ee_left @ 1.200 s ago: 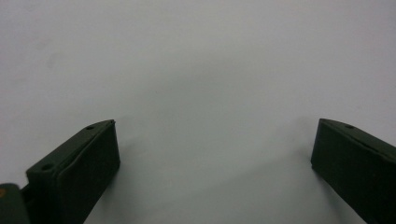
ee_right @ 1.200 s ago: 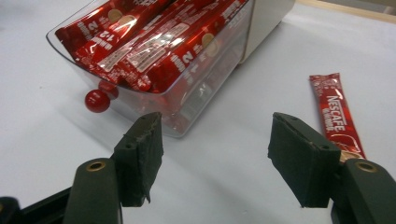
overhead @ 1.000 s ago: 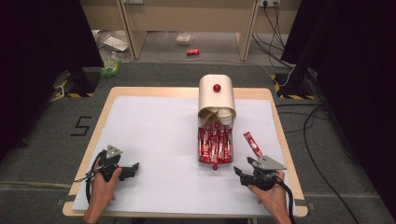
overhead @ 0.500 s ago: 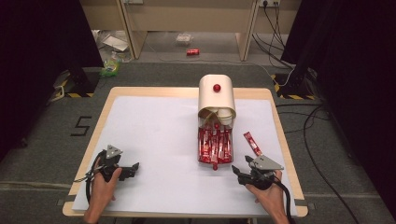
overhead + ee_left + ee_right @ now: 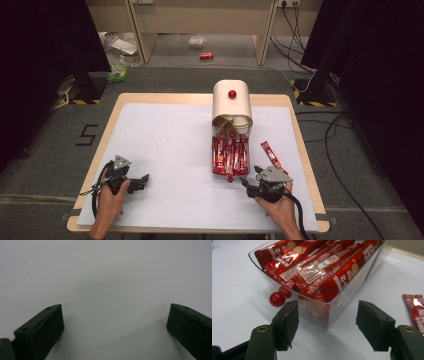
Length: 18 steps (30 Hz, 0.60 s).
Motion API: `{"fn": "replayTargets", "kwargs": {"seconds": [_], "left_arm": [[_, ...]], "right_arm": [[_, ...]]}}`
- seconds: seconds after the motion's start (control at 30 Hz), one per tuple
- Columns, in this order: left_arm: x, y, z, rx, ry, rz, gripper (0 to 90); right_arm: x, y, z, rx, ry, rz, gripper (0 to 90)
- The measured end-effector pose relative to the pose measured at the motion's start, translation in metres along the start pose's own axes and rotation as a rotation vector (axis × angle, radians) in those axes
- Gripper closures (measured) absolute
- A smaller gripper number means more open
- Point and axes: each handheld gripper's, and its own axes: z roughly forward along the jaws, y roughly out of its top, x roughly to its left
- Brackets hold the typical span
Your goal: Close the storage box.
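we see a wooden table (image 5: 200, 98) covered by a white sheet (image 5: 165, 145). near its far middle stands a cream cabinet with a rounded top and a red knob (image 5: 232, 102), and a clear plastic drawer (image 5: 230, 157) is pulled out of it toward us, packed with long red foil sachets (image 5: 322, 270). a small red ball handle (image 5: 277, 299) sits on the drawer's front wall. one more red sachet (image 5: 271, 155) lies loose on the sheet just right of the drawer. the right gripper (image 5: 327, 325), held in the right hand (image 5: 280, 210), has its jaws spread wide, just in front of the drawer's front wall and not touching it. the left gripper (image 5: 113, 327), in the left hand (image 5: 111, 200), is also wide open above bare white sheet, well apart from the drawer.
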Motion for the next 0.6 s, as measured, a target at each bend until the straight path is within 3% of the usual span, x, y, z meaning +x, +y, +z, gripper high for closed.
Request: {"fn": "replayTargets", "kwargs": {"seconds": [0.33, 0.6], "left_arm": [[0.0, 0.0, 0.0, 0.0, 0.0, 0.0, 0.5], [0.0, 0.0, 0.0, 0.0, 0.001, 0.001, 0.5]], "right_arm": [[0.0049, 0.002, 0.0044, -0.006, -0.016, -0.055, 34.2], [0.0062, 0.0033, 0.0067, -0.01, -0.027, -0.059, 34.2]]}}
